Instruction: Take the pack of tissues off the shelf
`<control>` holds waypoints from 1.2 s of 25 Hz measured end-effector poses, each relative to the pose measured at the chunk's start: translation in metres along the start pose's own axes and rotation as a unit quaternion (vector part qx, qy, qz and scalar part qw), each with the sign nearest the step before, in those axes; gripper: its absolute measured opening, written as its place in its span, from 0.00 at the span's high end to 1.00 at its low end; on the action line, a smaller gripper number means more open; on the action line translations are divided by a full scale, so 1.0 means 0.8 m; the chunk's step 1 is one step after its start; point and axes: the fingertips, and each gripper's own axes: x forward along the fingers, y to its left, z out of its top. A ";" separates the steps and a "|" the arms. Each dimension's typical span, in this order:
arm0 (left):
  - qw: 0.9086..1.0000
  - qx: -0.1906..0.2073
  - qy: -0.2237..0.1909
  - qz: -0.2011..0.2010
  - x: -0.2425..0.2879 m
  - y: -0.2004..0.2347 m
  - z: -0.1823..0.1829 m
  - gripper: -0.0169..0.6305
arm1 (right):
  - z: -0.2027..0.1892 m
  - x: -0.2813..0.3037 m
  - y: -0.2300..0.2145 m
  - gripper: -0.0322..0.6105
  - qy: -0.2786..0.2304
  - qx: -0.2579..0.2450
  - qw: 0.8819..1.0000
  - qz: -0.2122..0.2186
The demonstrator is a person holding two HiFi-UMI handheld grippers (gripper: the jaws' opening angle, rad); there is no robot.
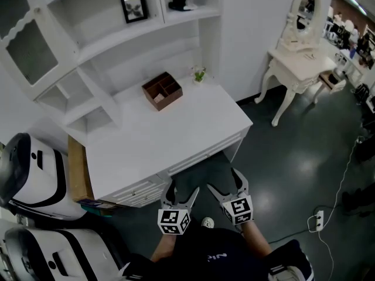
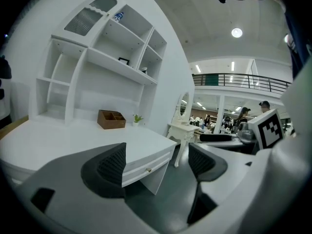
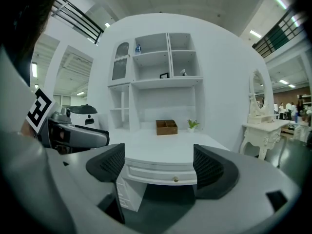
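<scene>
A white desk point(image 1: 176, 139) with a white shelf unit point(image 1: 117, 34) behind it stands in front of me. High on the top shelf sits a small blue-and-white item point(image 3: 138, 48) point(image 2: 117, 17), too small to tell what it is. No clear pack of tissues shows in the head view. My left gripper point(image 1: 183, 187) point(image 2: 158, 162) and right gripper point(image 1: 224, 180) point(image 3: 158, 165) hang side by side just off the desk's front edge, both open and empty, far below the shelves.
On the desk's back stand a brown wooden organiser box point(image 1: 162, 90) and a small potted plant point(image 1: 200, 74). A picture frame point(image 1: 134, 7) and a dark object point(image 1: 181, 3) sit on the shelves. A white dressing table point(image 1: 299, 57) stands right, white machines point(image 1: 29, 174) left, a power strip point(image 1: 319, 219) on the floor.
</scene>
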 end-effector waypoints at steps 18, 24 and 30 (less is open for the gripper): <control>0.999 0.015 0.009 -0.049 0.151 0.050 0.046 0.36 | 0.030 0.104 -0.095 0.28 -0.001 0.004 0.999 -0.042; 0.997 0.026 0.018 -0.075 0.220 0.092 0.079 0.36 | 0.062 0.184 -0.127 0.28 -0.002 -0.004 0.999 -0.052; 0.996 0.029 0.021 -0.084 0.278 0.142 0.108 0.36 | 0.088 0.249 -0.148 0.28 0.002 -0.006 0.998 -0.067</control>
